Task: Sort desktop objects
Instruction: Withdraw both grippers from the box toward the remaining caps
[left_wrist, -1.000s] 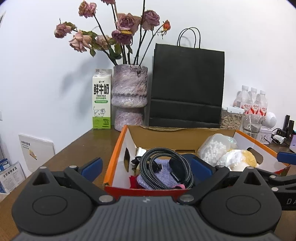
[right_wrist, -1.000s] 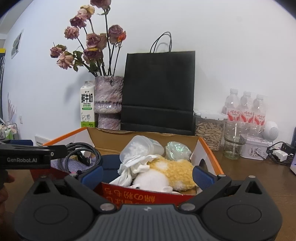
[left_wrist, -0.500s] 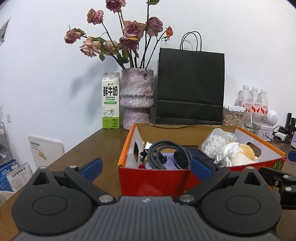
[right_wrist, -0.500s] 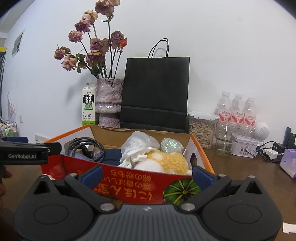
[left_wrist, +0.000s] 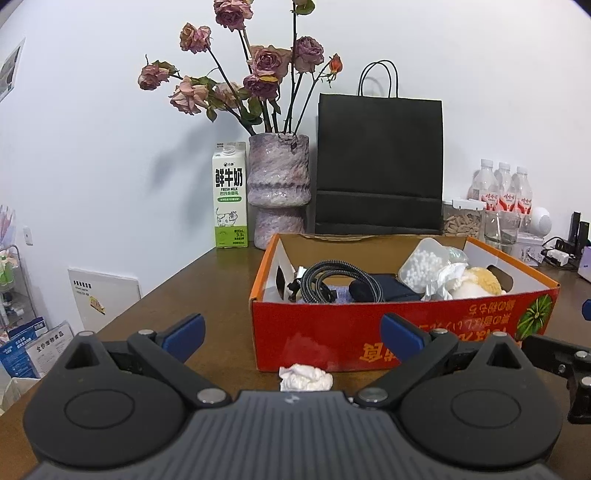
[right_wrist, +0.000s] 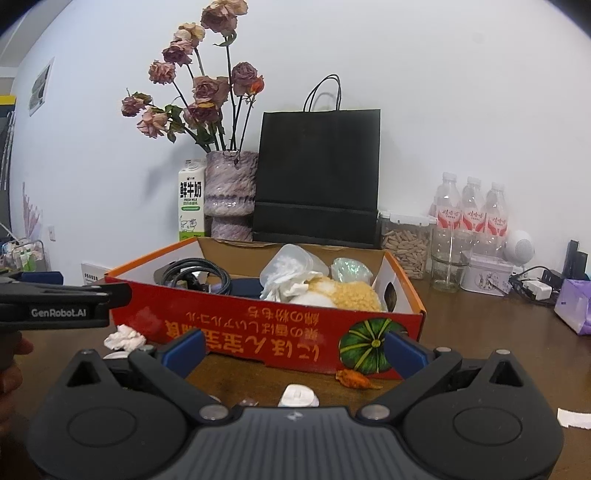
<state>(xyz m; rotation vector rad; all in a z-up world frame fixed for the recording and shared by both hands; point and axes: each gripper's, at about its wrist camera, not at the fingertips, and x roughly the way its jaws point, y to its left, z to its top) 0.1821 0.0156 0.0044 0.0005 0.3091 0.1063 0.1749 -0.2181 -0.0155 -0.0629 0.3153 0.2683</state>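
Note:
A red and orange cardboard box (left_wrist: 369, 332) (right_wrist: 258, 332) stands on the brown table, holding a coiled black cable (left_wrist: 332, 282), a clear tub of white beads (left_wrist: 424, 264), white tissue and a yellow fluffy item (right_wrist: 354, 295). My left gripper (left_wrist: 291, 334) is open, just in front of the box, with a crumpled white tissue (left_wrist: 304, 376) (right_wrist: 123, 338) lying on the table between its fingers. My right gripper (right_wrist: 293, 349) is open too, facing the box's front wall. An orange scrap (right_wrist: 356, 379) and a small white object (right_wrist: 298, 395) lie near it.
Behind the box stand a milk carton (left_wrist: 229, 199), a vase of dried roses (left_wrist: 279, 188), a black paper bag (left_wrist: 378, 166), a jar of seeds (right_wrist: 404, 245), water bottles (right_wrist: 469, 218), a glass (right_wrist: 448, 271) and a purple item (right_wrist: 576, 310). The left table edge (left_wrist: 110, 317) drops off.
Both grippers have drawn back from over the box toward the front of the table. The box front, the crumpled tissue and the small items on the table have come into view.

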